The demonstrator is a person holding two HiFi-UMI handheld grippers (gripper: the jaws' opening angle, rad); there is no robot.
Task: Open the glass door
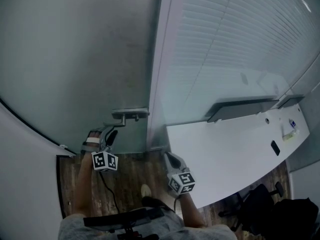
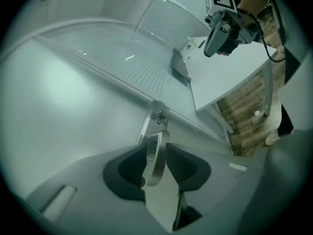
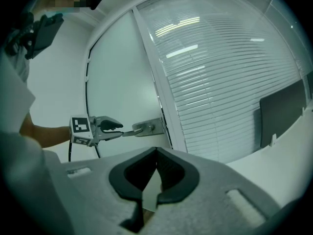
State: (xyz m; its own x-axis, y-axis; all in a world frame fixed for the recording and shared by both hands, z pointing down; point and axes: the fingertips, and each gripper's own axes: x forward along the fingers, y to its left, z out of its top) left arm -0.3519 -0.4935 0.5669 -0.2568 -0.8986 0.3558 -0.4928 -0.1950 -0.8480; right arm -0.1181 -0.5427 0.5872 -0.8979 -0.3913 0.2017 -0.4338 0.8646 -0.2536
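Left gripper (image 2: 156,148) astride door handle (image 2: 154,168)

Head cam looks steeply down from above onto the glass door (image 1: 75,59) and white desk (image 1: 225,154). Left gripper cam sits v. close to the door handle (image 2: 155,153), facing the door, w/ the right gripper (image 2: 212,45) upper right. Right gripper cam looks from further back, same way, catching the left gripper (image 3: 117,129). All 3 views share the handle.

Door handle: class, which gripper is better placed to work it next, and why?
Left. The left gripper has its open jaws on either side of the door handle lever, while the right gripper is shut and held apart from it.
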